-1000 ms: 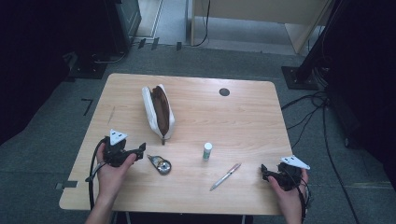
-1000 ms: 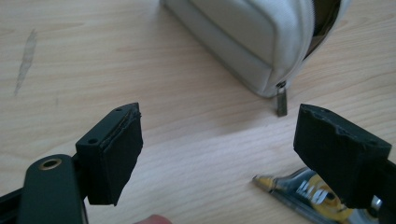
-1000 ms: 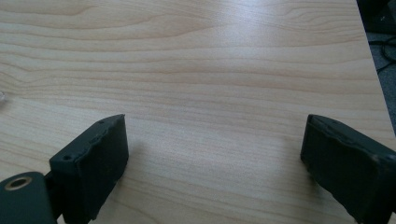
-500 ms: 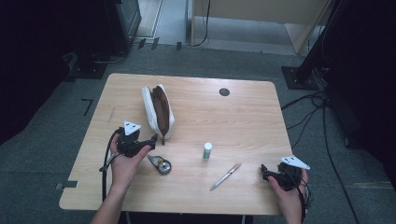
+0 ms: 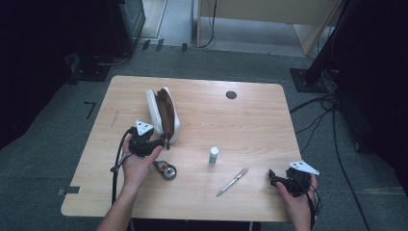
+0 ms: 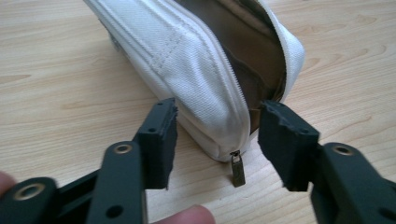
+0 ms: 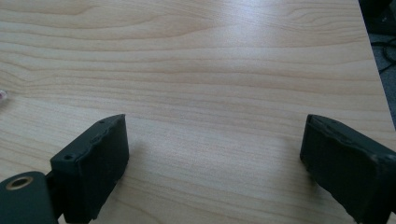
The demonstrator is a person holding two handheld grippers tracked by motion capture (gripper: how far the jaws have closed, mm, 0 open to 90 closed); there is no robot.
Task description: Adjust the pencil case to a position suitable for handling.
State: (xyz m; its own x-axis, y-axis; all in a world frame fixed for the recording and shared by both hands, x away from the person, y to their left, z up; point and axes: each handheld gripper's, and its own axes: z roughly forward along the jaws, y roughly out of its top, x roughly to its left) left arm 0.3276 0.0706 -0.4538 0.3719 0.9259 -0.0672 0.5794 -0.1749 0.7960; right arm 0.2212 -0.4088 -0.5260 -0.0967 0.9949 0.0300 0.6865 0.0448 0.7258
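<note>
Left gripper [image 6: 217, 140] at near end of open pouch [image 6: 205, 65], jaws just been closing, half-wide, astride it, not yet gripping. Right gripper [image 7: 215, 168] wide, empty. Pen [image 5: 232, 182], bottle [image 5: 213, 156] right of pouch, unpacked.

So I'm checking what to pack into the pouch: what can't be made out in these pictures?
- Inside of the pouch: left gripper view, dark lining and its near wall hide any contents.
- Round thing by the left gripper: high view, too small to identify.
- Small white bottle: high view, label too small.
- Pen: high view, tip too small.
</note>
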